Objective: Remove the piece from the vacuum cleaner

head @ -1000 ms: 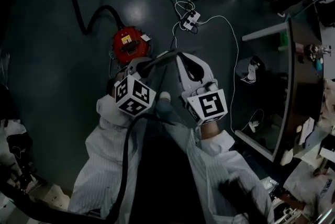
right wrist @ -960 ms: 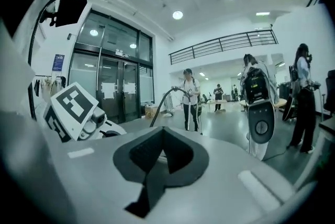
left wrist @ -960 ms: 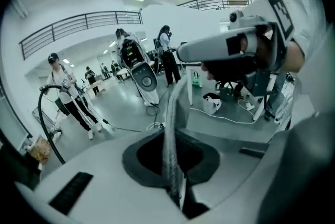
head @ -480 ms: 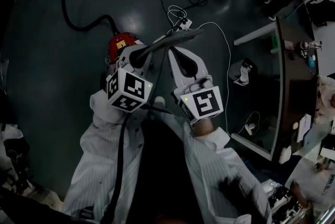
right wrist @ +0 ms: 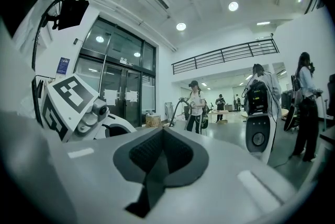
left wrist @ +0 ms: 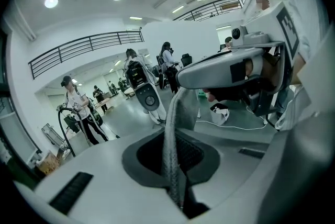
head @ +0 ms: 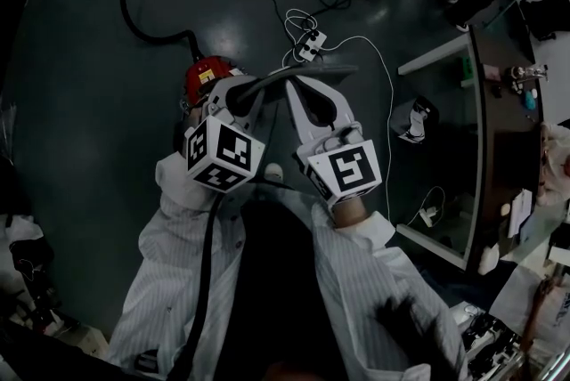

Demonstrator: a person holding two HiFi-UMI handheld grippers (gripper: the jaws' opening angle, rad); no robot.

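Jaws closed, left gripper [left wrist: 175, 161] on one piece [left wrist: 179, 113], right gripper [right wrist: 161, 157] empty

The head view is dim and underexposed: the dark floor [head: 80, 59] gives back only a faint sheen, and the lower corners sink to black. Both gripper views are bright, lit by round ceiling lights [left wrist: 51, 2] (small hot spots, no real glare), and bend strongly towards a black rim. The piece [left wrist: 180, 108] in the left gripper [left wrist: 171, 160] looks soft, close to the lens.
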